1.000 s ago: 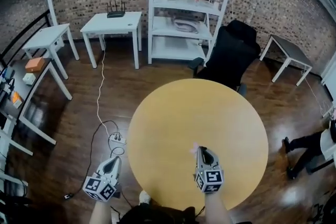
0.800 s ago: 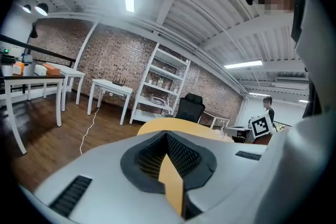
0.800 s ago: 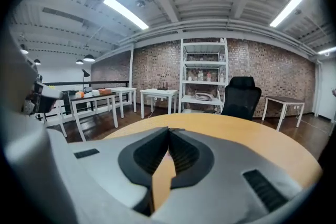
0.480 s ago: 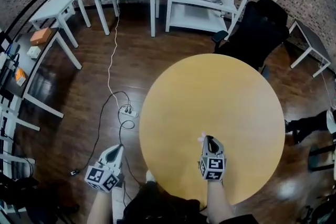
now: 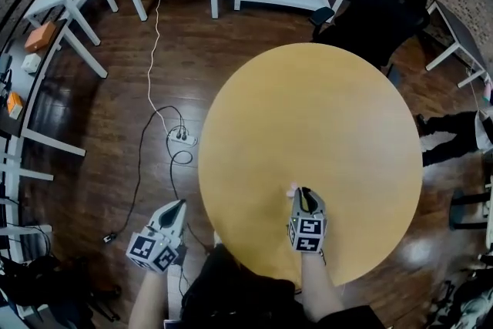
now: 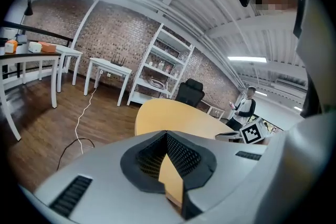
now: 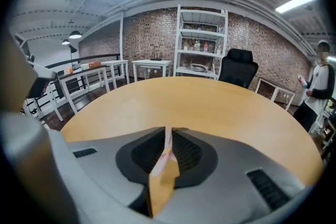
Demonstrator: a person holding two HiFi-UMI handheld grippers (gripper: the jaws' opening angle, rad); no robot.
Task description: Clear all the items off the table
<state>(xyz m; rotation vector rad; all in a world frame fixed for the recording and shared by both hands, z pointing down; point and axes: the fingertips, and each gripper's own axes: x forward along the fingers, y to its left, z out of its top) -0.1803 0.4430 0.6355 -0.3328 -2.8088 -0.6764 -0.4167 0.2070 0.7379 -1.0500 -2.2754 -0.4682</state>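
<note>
Pink slip [image 5: 292, 188] is pinched at the tips of the right hand-held gripper [image 5: 303, 193], low over the near part of the round surface [image 5: 308, 104]; its jaws have just begun parting. The left hand-held gripper [image 5: 178, 206], pressed together and empty, hangs beside the surface over the floor [image 5: 115, 127].

Right gripper [image 5: 302, 193] over the near part of the round yellow surface [image 5: 323, 112], jaws just opening a little with a small pink scrap [image 5: 291, 189] at their tips; left gripper [image 5: 179, 205] beyond the rim over the wooden floor [image 5: 115, 112], power strip [image 5: 182, 138] and white cable [image 5: 152, 50] ahead of its jaws.
</note>
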